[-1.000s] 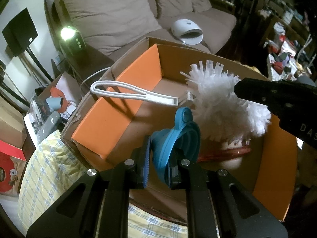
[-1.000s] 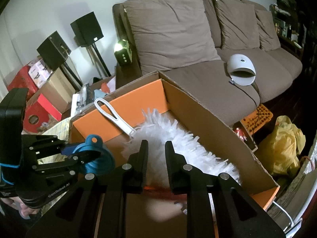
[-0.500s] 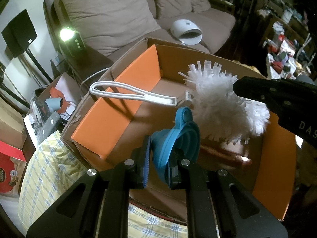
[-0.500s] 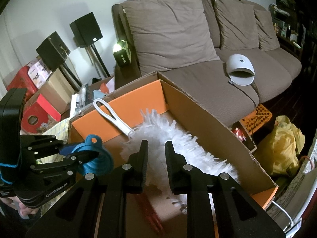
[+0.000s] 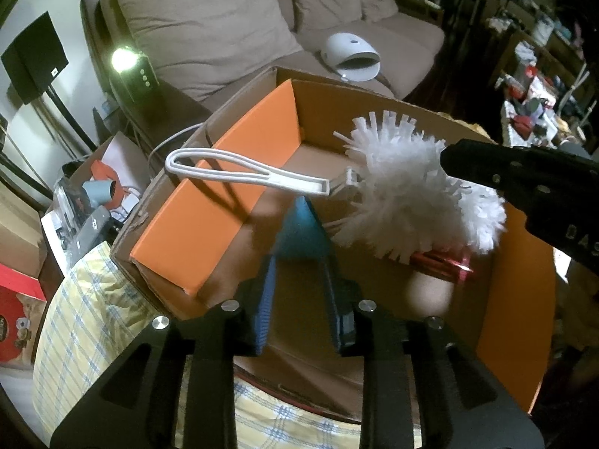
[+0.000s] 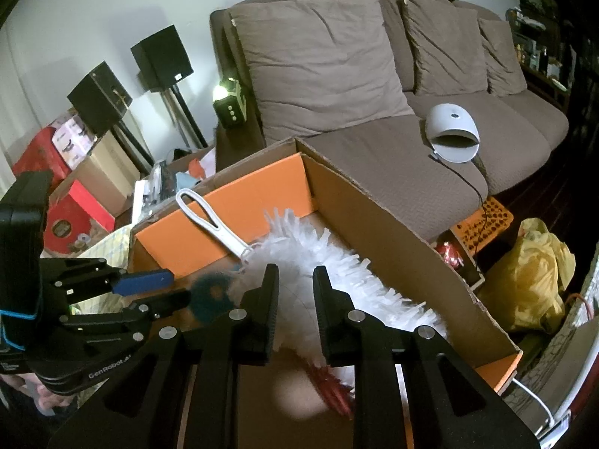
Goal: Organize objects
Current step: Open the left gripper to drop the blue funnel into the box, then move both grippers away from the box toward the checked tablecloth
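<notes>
Released blue funnel [image 5: 301,234], motion-blurred, perhaps falling into box [image 5: 209,202]

Blurred blue funnel [image 5: 301,234] (airborne) beyond opening left gripper [image 5: 299,295], above cardboard box [image 5: 516,299].

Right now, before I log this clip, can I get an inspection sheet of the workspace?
Surface: yellow checked cloth under the box.
Job's things: brown cardboard box with orange flaps, open; fluffy white duster with a white loop handle inside, handle resting on a flap; blurred blue funnel above the box floor; red ribbed item under the duster, unclear.
Clutter: red cartons, yellow plastic bag.
Grippers: left tool jaws opening, funnel just past the tips, not pinched; right tool jaws apart, holding nothing.
Cables: white cable behind the box; black cord from a white domed device.
Surroundings: brown sofa, black speakers on stands.
</notes>
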The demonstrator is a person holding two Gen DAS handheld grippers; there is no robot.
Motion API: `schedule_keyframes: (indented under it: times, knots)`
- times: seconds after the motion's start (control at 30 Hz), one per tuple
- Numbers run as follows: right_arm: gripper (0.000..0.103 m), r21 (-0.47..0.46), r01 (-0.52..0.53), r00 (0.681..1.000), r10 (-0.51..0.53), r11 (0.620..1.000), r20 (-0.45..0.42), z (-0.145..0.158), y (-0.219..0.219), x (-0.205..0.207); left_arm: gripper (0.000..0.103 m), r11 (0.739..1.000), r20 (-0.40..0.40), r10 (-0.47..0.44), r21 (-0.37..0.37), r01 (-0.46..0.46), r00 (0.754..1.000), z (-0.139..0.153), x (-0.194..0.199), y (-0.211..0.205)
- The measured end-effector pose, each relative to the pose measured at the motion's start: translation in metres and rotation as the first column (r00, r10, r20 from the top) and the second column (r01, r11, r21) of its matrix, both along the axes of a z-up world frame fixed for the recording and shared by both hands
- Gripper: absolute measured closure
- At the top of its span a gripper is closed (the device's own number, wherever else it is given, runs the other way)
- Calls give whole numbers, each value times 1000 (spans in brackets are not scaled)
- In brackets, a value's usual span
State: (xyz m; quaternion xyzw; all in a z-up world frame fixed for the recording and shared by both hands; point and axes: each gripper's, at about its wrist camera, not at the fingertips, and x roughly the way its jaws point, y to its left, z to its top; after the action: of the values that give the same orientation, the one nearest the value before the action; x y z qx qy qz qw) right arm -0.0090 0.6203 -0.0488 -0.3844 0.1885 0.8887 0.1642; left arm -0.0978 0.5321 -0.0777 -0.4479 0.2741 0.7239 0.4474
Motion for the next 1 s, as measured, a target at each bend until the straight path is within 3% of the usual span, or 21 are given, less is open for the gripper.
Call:
schedule_keyframes:
  times: [0.2, 0.47, 0.6, 0.8, 0.87, 0.93, 1.0]
  knots:
    - [80, -5, 8, 1000, -8, 1000, -3, 1, 3, 2, 65, 1000, -31, -12, 27, 13, 999, 15, 4, -8]
    - [80, -6, 21, 1000, -21, 1000, -14, 3, 3, 3, 63, 991, 32, 40, 126, -44, 999, 47, -29, -34]
    - [79, -18, 1, 1000, -1, 1000, -20, -1, -5, -4, 60, 985, -23, 90, 152, -85, 996, 63, -45, -56]
    - [79, 81, 19, 1000, -18, 997, -14, 9, -26, -8, 60, 964, 18, 148, 223, -148, 989, 86, -66, -78]
    - [79, 95, 3, 1000, 0, 995, -30, 15, -35, -8, 60, 962, -12, 140, 238, -133, 990, 96, -60, -82]
    - [79, 105, -20, 998, 25, 994, -49, 20, -45, -11, 60, 943, -72, 189, 290, -160, 979, 109, -52, -91]
    - [79, 120, -52, 997, 59, 991, -59, 26, -57, -12, 60, 924, -213, 280, 322, -204, 936, 119, -39, -99]
